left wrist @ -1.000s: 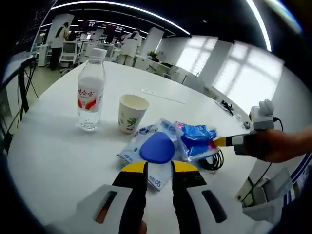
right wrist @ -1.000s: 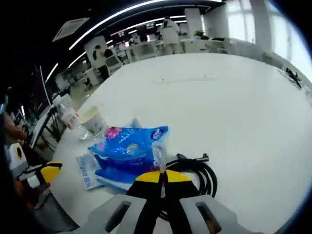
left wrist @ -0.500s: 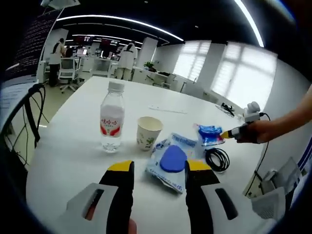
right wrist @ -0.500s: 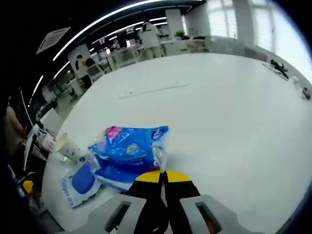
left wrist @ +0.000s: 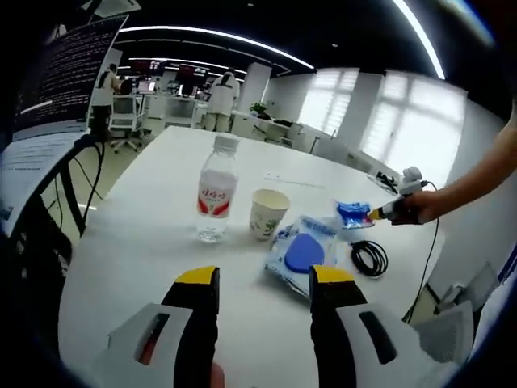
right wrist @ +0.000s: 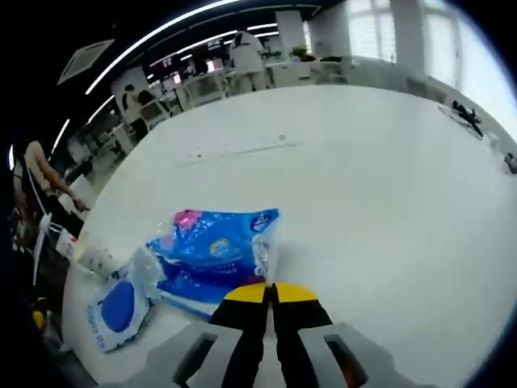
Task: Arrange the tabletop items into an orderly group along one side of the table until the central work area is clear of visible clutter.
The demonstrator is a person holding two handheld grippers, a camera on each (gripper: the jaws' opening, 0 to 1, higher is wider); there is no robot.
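Note:
My left gripper [left wrist: 265, 279] is open and holds nothing, standing back from the items on the white table [left wrist: 121, 250]. Ahead of it stand a clear water bottle [left wrist: 216, 194] with a red label and a paper cup [left wrist: 268, 214]. To the right of the cup lies a wipes packet [left wrist: 303, 252] with a blue lid, and beyond it a coiled black cable [left wrist: 370, 259]. My right gripper [right wrist: 271, 289] is shut on a corner of the blue snack bag [right wrist: 214, 246]. The left gripper view has that gripper [left wrist: 375, 214] holding the bag [left wrist: 353, 213] just above the table, past the cable.
In the right gripper view the wipes packet [right wrist: 117, 303] lies at the lower left, and the paper cup [right wrist: 95, 260] shows small behind it. A thin pale strip [right wrist: 242, 149] lies far out on the table [right wrist: 388, 178]. A black chair [left wrist: 56, 202] stands by the table's left edge.
My left gripper has opened wider and drawn back from the wipes packet. The right gripper has carried the blue bag off the cable and further out over the table.

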